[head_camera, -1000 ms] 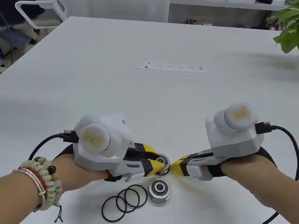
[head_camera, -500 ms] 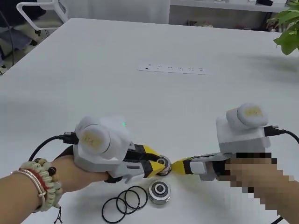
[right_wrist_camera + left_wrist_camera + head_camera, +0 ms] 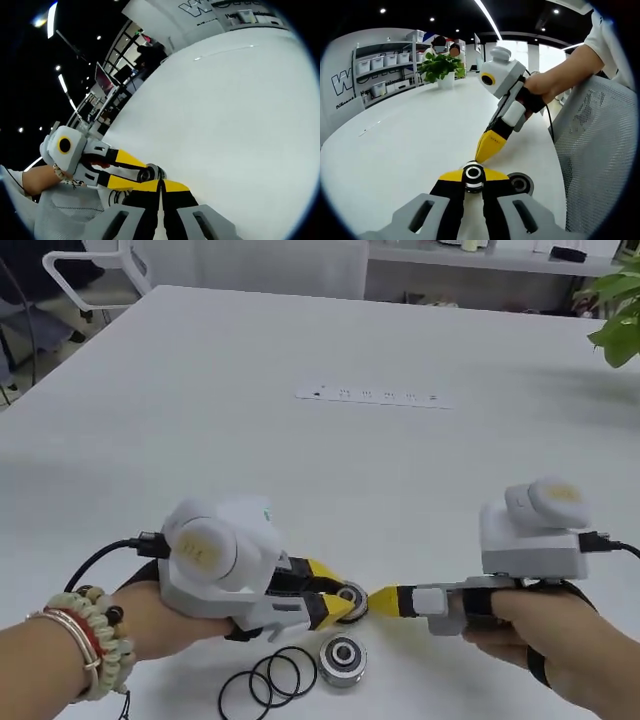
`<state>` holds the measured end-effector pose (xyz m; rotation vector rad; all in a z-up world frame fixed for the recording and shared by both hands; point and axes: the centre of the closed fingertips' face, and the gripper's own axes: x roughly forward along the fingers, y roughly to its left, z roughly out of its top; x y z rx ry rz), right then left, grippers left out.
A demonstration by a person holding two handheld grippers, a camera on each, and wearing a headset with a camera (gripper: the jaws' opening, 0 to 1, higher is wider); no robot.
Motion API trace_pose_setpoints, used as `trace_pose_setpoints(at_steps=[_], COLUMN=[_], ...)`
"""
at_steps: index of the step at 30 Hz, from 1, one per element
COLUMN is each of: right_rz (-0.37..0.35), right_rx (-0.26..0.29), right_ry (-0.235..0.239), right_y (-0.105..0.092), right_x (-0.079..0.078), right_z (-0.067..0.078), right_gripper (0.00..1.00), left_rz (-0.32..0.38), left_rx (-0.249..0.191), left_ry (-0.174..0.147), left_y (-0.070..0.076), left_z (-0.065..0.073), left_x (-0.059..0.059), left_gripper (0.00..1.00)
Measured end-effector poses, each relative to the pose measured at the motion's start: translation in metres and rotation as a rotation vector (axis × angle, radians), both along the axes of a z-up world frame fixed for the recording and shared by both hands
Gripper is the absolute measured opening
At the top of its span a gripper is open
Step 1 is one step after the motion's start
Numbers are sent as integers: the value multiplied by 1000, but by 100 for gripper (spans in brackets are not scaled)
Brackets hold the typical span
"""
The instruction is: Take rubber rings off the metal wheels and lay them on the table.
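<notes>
Pinching metal wheel point(image 3: 473, 173): left tongs point(image 3: 341, 603); right tongs point(image 3: 378, 600) pressed together, tips just beside wheel.

White table point(image 3: 200, 390) bears rings point(image 3: 270, 678) (three), wheel point(image 3: 343, 658), power strip point(image 3: 372, 396).

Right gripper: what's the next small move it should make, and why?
Probably part the right gripper slightly and ease it onto the edge of the wheel the left gripper clamps, to pinch its ring. Its jaws are shut, the tip beside that wheel; three rings lie on the table.
</notes>
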<state>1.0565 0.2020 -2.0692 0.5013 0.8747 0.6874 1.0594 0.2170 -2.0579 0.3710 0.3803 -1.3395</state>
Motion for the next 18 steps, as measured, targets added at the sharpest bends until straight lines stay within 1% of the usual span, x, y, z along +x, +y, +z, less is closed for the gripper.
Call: trace_pose_setpoints(at_steps=[3,6,14,17,18], right_rz=[15,19,31,37,42], right_rx=[-22,0,-35,-27,-32], right_ry=[-16,-23,-38,-48,-54], right_y=[3,6,4,5,7], right_x=[-3,-4,-4,-3,-4], right_z=[3,8,9,11,11], right_gripper=[0,0,0,0,0], left_rz=[1,4,8,11,13], left_rx=[-3,-6,-6,-5,-5], left_ry=[-1,-1,-4,-4,-6], left_y=[0,0,-1,-2,-2], left_z=[0,0,0,0,0], left_x=[0,0,1,1,1], left_gripper=[8,8,8,8,8])
